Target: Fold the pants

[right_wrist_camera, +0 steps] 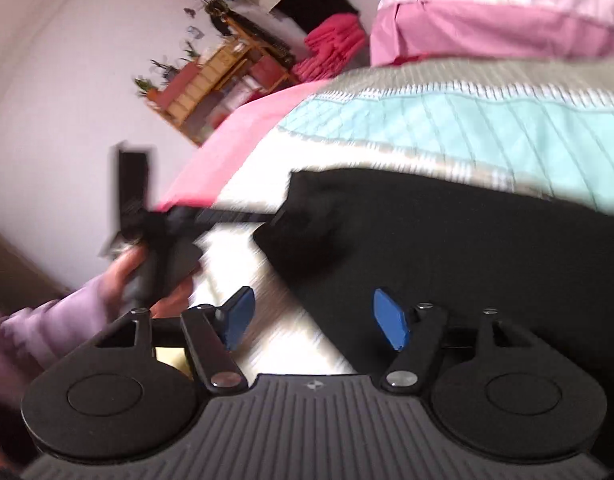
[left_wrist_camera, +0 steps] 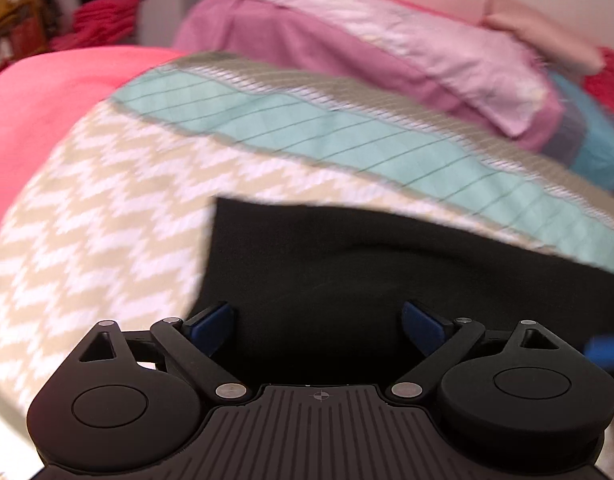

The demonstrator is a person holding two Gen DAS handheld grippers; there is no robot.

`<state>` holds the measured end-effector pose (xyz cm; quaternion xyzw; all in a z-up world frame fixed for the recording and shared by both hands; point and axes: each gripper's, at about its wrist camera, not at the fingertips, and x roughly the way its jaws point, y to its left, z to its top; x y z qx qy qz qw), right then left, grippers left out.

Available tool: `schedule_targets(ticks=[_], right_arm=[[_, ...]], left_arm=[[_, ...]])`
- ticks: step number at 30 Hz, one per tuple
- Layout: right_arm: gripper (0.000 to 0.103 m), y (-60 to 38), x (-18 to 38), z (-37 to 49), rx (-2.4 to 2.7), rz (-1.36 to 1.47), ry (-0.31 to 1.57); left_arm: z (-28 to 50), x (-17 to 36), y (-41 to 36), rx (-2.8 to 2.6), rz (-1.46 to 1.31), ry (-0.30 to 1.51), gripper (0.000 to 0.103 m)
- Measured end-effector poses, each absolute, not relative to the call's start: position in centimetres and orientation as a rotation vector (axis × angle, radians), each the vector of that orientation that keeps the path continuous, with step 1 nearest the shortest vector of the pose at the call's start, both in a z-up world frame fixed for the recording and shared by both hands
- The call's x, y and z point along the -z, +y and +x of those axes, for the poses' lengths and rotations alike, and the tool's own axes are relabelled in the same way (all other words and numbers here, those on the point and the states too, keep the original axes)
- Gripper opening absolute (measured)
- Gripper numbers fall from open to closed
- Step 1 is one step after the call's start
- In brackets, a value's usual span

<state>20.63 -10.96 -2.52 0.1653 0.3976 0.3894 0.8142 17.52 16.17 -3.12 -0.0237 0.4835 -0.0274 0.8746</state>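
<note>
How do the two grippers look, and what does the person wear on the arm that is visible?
Both the left gripper and the right gripper are black, with blue pads on the fingertips, silver pivot pins, round side housings and a ribbed grey base with a small crosshair mark. No cables show. The person's sleeve is pale lilac.

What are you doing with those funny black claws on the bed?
A person is folding black pants that lie on a zigzag and teal quilt. They hold a claw tool in each hand. The left gripper and the right gripper both hang open over the pants with nothing pinched. A hand in a lilac sleeve holds the left tool.
</note>
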Motion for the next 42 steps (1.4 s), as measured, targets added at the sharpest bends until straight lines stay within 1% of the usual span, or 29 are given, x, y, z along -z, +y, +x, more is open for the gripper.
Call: schedule_targets(ticks=[2,4,5,6,7,8,10,12,13,14,16,17,19,20,21,25,28,29,30,31,32,33,34,35,36,37,38,40,42], right_arm=[[0.058,-8.4,3.6,23.6,-0.842,0.384,0.892],[0.052,-5.6,4.7,26.6,-0.834,0.328,0.926],[0.035,-4.8,4.7,27.9,-0.791,0.284,0.906],[0.012,-5.2,5.1,29.0,-0.777,0.298,0.87],[0.009,-5.5,5.1,30.1,-0.752,0.35,0.842],[0.009,-5.7,5.4,31.0,-0.701,0.413,0.838],[0.012,-6.0,5.4,31.4,-0.703,0.49,0.865],[0.036,-4.9,4.8,29.7,-0.788,0.393,0.848],[0.04,-4.3,4.6,29.1,-0.812,0.327,0.828],[0.04,-4.2,4.4,28.3,-0.803,0.271,0.803],[0.028,-5.0,4.3,27.9,-0.677,0.24,0.781],[0.025,-6.0,3.6,27.3,-0.572,0.229,0.752],[0.044,-8.3,2.1,25.3,-0.421,0.2,0.651],[0.064,-10.2,1.7,23.8,-0.384,0.207,0.602],[0.07,-11.4,1.2,22.2,-0.356,0.214,0.566],[0.069,-14.5,2.1,16.4,-0.316,0.214,0.585],[0.066,-17.4,4.5,14.7,-0.227,0.233,0.649],[0.062,-19.1,5.0,14.4,-0.174,0.246,0.649],[0.057,-21.1,5.3,14.0,-0.123,0.253,0.63],[0.055,-23.5,5.5,13.8,-0.047,0.258,0.617],[0.036,-26.2,5.5,13.6,0.028,0.312,0.613],[0.003,-28.9,5.3,13.4,0.049,0.427,0.608],[0.004,-31.0,4.9,13.0,0.109,0.502,0.596],[0.017,-32.0,4.3,12.3,0.194,0.486,0.565],[0.051,-32.4,3.7,11.8,0.266,0.429,0.538],[0.065,-32.6,3.3,11.2,0.292,0.396,0.518],[0.072,-32.9,3.3,10.7,0.27,0.404,0.507],[0.071,-33.1,3.7,10.2,0.182,0.45,0.526],[0.07,-33.4,4.6,10.1,0.151,0.423,0.55]], left_arm=[[17.1,4.0,17.2,0.025,-0.062,1.041,0.103],[16.8,4.6,17.7,0.02,-0.056,1.047,0.103],[16.7,4.7,17.6,0.018,-0.04,1.041,0.103],[16.6,4.8,17.6,0.018,-0.03,1.038,0.103],[16.5,4.9,17.6,0.017,-0.024,1.034,0.103],[16.5,5.0,17.6,0.019,-0.021,1.031,0.103],[16.5,5.2,17.8,0.018,-0.025,1.029,0.103],[16.7,5.5,18.2,0.018,-0.042,1.034,0.103],[16.7,5.7,18.4,0.019,-0.055,1.037,0.103],[16.8,5.9,18.6,0.017,-0.064,1.044,0.103],[16.9,6.0,18.8,0.013,-0.074,1.056,0.103],[17.1,5.8,18.9,0.011,-0.08,1.066,0.103],[17.3,4.9,18.7,-0.005,-0.076,1.074,0.103],[17.1,4.2,18.4,-0.017,-0.059,1.064,0.103],[16.9,3.5,18.1,-0.022,-0.042,1.046,0.103],[17.0,1.6,15.7,0.006,-0.018,0.983,0.103],[18.5,2.3,13.0,0.058,0.015,0.989,0.103],[19.2,3.0,12.2,0.07,0.022,1.008,0.103],[19.8,4.0,11.6,0.069,0.042,1.031,0.103],[20.3,4.9,11.0,0.05,0.086,1.047,0.103],[20.4,5.5,10.6,0.04,0.129,1.04,0.103],[20.3,5.6,10.6,0.051,0.143,1.028,0.103],[20.4,5.5,10.8,0.059,0.142,1.037,0.103],[20.5,5.3,11.1,0.068,0.133,1.048,0.103],[20.5,5.1,11.4,0.071,0.131,1.053,0.103],[20.5,5.0,11.9,0.065,0.135,1.056,0.103],[20.4,4.8,12.5,0.055,0.139,1.06,0.103],[20.2,4.5,14.0,0.032,0.132,1.07,0.103],[19.9,4.2,16.0,0.002,0.098,1.091,0.103]])
